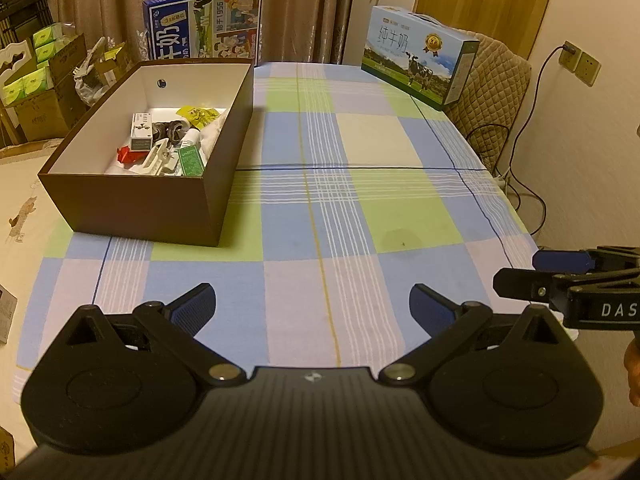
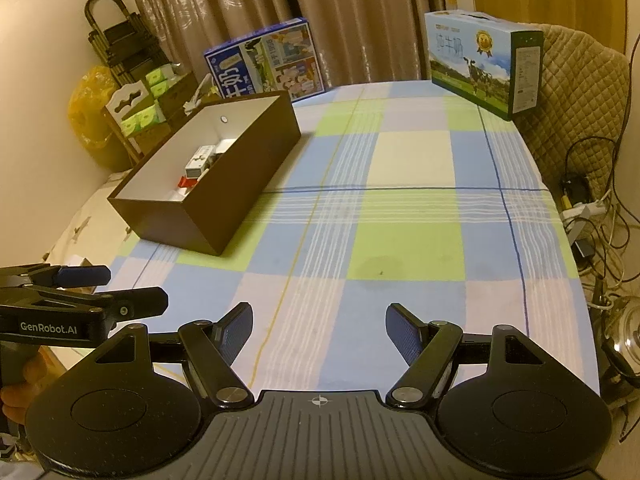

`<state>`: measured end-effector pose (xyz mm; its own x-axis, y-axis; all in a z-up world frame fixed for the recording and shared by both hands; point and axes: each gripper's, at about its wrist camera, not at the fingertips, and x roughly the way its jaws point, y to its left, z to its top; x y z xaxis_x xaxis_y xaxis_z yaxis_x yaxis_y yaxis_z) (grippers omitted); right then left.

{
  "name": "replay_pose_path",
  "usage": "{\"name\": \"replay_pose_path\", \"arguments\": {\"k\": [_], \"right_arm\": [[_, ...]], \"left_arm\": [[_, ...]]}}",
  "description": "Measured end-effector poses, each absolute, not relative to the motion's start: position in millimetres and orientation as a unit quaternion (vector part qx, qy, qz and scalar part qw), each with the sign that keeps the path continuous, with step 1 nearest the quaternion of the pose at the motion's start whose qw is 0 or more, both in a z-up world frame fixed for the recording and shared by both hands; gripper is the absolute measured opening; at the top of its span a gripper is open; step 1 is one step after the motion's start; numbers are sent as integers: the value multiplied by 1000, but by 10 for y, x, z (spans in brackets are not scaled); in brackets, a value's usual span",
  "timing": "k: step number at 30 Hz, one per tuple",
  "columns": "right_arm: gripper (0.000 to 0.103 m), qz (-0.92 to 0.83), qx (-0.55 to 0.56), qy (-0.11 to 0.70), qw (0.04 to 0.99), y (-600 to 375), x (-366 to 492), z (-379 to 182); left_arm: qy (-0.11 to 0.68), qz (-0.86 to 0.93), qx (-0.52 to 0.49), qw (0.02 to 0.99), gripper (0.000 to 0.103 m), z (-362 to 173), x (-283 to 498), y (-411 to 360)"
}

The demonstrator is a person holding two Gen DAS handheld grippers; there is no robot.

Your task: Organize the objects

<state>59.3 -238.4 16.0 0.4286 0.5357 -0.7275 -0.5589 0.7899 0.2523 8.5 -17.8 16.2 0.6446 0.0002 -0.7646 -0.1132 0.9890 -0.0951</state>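
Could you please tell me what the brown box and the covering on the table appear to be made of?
The brown box looks like stiff cardboard: matte brown outside, white inside, with thin straight walls. The table covering looks like woven cotton-type cloth, a matte plaid that drapes over the table's edge, though the fibre cannot be told.

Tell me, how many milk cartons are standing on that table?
2. The dark blue milk carton stands at the far edge, behind the brown box. The light blue milk carton stands at the far right corner. No others show, though the box could hide one.
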Motion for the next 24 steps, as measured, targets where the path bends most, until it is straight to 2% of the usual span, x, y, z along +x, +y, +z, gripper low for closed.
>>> {"name": "replay_pose_path", "arguments": {"k": [24], "right_arm": [[71,325,-14,431,842,-2283,718,120]], "left_arm": [[424,36,-71,902,102,132,229,-72]]}}
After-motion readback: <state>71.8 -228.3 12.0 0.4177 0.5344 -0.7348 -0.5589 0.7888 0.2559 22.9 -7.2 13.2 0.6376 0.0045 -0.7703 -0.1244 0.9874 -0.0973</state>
